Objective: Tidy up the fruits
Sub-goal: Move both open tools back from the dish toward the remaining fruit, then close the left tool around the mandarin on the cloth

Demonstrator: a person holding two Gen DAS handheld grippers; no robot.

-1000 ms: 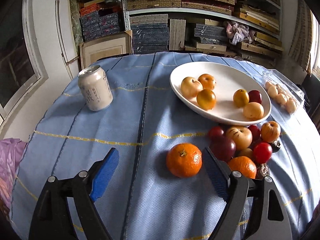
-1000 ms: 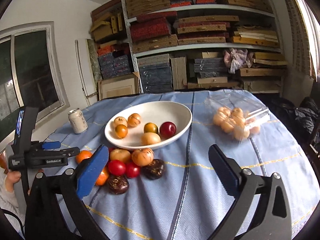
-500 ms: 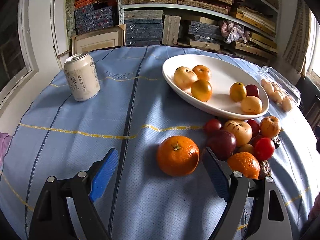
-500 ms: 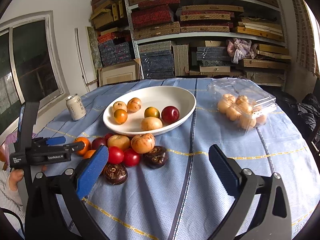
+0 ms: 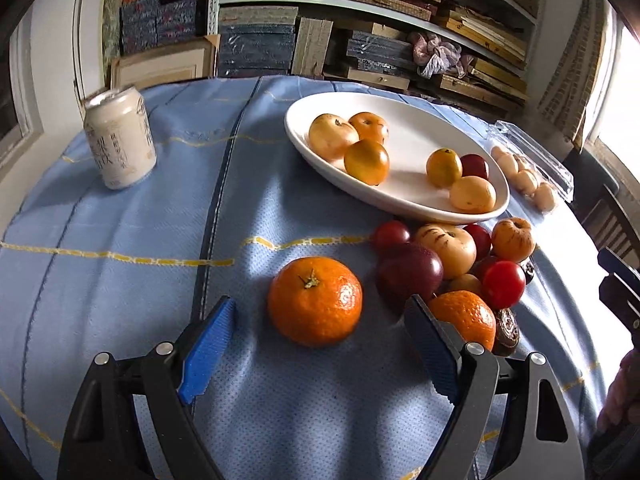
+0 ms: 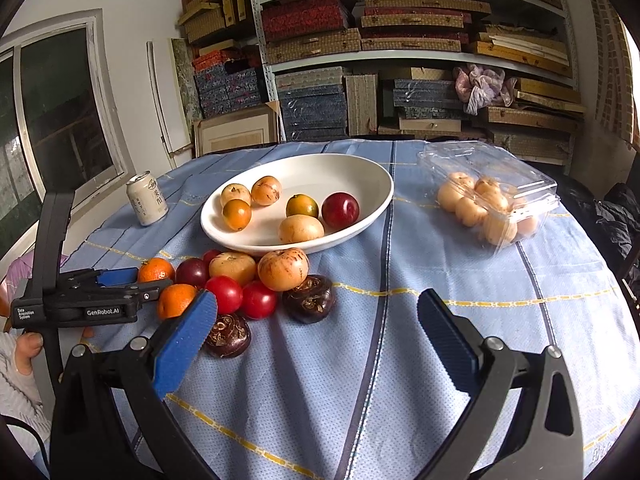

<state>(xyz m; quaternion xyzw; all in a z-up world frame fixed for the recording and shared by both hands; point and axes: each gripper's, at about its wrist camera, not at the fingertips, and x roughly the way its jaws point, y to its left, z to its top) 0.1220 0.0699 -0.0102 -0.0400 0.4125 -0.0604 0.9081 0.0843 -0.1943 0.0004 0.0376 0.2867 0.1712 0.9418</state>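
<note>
Covering table: blue cloth (image 6: 360,380); shelves (image 6: 400,60) behind.

My left black plastic two-finger gripper (image 5: 318,354) carries ribbed blue pads on its fingers (image 5: 208,346), with silver round screws at the pivots. In the right view its side bears white lettering, "GenRobot.AI" and "Data Acquisition System". My right black plastic two-finger gripper (image 6: 316,340) looks alike. My grey ribbed knit sleeve (image 6: 16,392) shows beside it.
</note>
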